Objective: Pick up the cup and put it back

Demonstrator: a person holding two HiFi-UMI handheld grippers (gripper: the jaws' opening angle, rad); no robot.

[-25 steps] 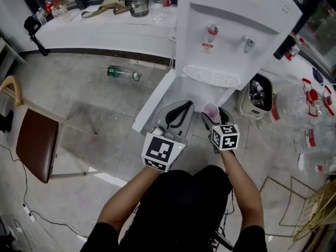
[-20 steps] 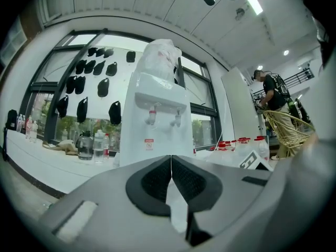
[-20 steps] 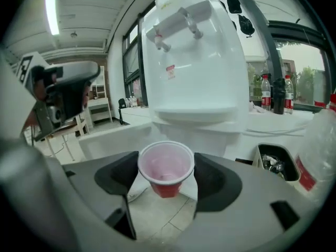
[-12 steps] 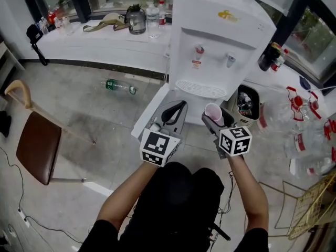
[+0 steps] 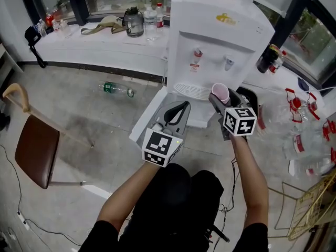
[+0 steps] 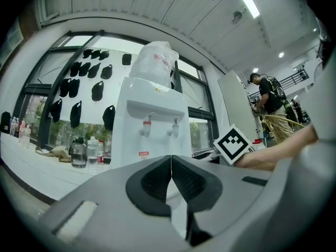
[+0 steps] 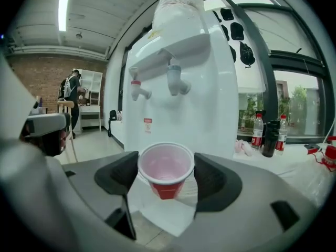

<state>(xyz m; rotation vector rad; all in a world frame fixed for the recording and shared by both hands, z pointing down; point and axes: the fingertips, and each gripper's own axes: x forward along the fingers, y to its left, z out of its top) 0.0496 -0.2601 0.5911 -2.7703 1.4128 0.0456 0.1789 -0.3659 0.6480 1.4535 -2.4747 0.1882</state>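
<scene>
Gripping cup [image 7: 165, 168] mouth-up in right gripper [image 7: 166, 178] | left gripper [image 6: 171, 178] fingers closed, empty

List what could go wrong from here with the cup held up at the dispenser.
1. The cup looks like thin plastic, and the right gripper pinches it only near its rim. It may crush or slip out.
2. It is held close to the water dispenser, so its rim could knock the taps or the front panel on the way back down.
</scene>
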